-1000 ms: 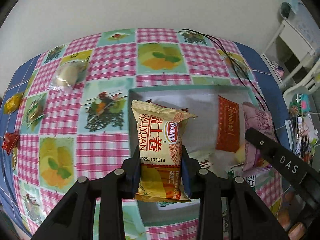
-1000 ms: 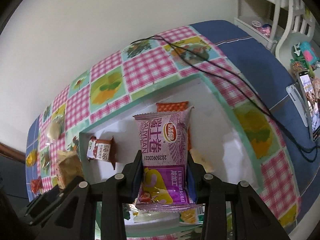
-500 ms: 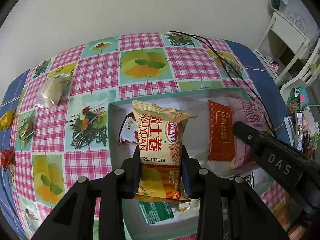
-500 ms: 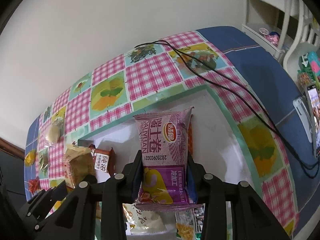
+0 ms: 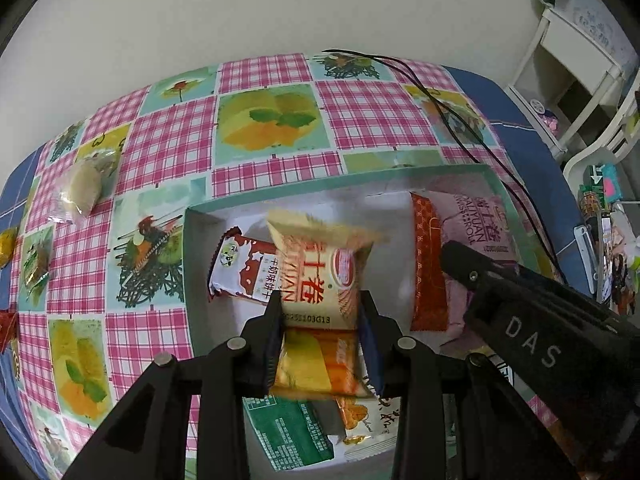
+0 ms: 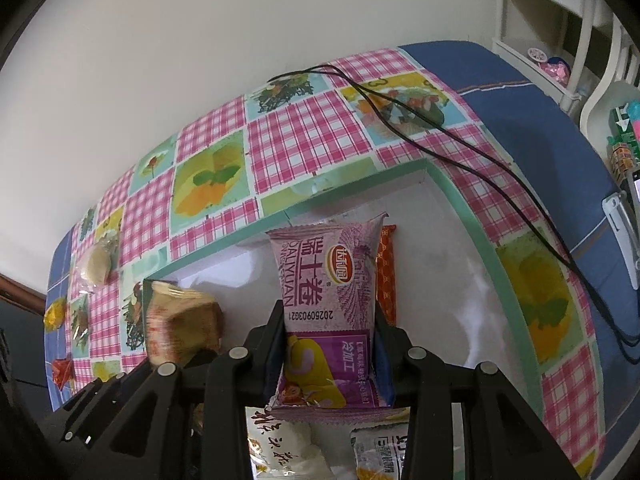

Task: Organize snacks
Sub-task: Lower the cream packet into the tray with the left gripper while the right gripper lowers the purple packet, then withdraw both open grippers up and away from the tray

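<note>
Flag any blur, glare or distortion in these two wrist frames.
Left wrist: the yellow snack pack is motion-smeared, the tablecloth sharp. Right wrist: the purple snack pack reads crisp, with soft glare on the white box floor. Both views bow strongly, with dark corners.

Glossy plastic yellow snack wrapper (image 5: 320,276), shiny purple foil-like wrapper (image 6: 328,284), smooth glossy checked tablecloth (image 5: 168,148), matt black plastic gripper (image 5: 322,344)
</note>
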`<state>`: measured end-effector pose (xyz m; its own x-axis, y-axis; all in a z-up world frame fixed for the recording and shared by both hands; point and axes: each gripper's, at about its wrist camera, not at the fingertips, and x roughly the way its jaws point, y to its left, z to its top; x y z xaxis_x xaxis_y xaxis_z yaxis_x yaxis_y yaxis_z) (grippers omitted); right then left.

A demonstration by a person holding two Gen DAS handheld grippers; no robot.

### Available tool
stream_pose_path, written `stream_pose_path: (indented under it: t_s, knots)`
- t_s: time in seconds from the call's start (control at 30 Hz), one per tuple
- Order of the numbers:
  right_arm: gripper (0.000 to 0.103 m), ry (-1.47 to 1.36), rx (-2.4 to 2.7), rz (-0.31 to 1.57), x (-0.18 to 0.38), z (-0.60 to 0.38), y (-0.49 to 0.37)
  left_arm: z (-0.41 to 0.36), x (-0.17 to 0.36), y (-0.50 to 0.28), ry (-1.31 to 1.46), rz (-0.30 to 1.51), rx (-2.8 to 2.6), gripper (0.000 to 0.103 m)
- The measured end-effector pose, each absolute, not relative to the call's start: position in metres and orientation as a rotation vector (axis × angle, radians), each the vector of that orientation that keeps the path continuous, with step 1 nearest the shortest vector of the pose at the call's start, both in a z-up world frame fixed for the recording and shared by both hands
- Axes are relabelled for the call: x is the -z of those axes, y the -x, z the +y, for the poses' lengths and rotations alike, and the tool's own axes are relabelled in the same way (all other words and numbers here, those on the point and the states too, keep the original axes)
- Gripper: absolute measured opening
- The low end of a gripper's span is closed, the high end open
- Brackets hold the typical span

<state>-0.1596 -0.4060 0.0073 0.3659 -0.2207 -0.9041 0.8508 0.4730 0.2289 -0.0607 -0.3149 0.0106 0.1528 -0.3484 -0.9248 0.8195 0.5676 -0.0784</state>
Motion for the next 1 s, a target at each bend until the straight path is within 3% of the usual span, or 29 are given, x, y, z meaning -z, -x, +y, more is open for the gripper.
stream_pose_path:
  t_s: [0.1, 0.27, 0.37, 0.6, 0.77, 0.87, 1.0]
  knots:
    - [0.041, -0.807, 0.795, 0.948, -0.007, -0.407, 0.161, -0.314, -0.013, 0.061, -0.503, 1.122, 0.895, 0.049]
    - [0.041, -0.812, 0.796, 0.953, -0.007, -0.407, 0.164, -0.308, -0.016, 0.058, -0.487, 1.136, 0.894, 0.050]
    - [0.041, -0.812, 0.800, 0.959, -0.007, -0.406, 0.164, -0.304, -0.019, 0.054, -0.478, 1.142, 0.875, 0.065]
    - [0.045, -0.804, 0.789, 0.974, -0.007, -0.405, 0.162, -0.300, -0.021, 0.052, -0.479, 1.152, 0.867, 0.066]
    - [0.061, -0.788, 0.786, 0.987, -0.007, -0.403, 0.162, -0.297, -0.019, 0.048, -0.481, 1.167, 0.826, 0.067]
    - [0.069, -0.778, 0.787, 0.993, -0.008, -0.401, 0.162, -0.291, -0.016, 0.042, -0.486, 1.174, 0.773, 0.080]
    - [0.080, -0.764, 0.789, 1.001, -0.008, -0.398, 0.164, -0.278, -0.012, 0.031, -0.473, 1.184, 0.701, 0.084]
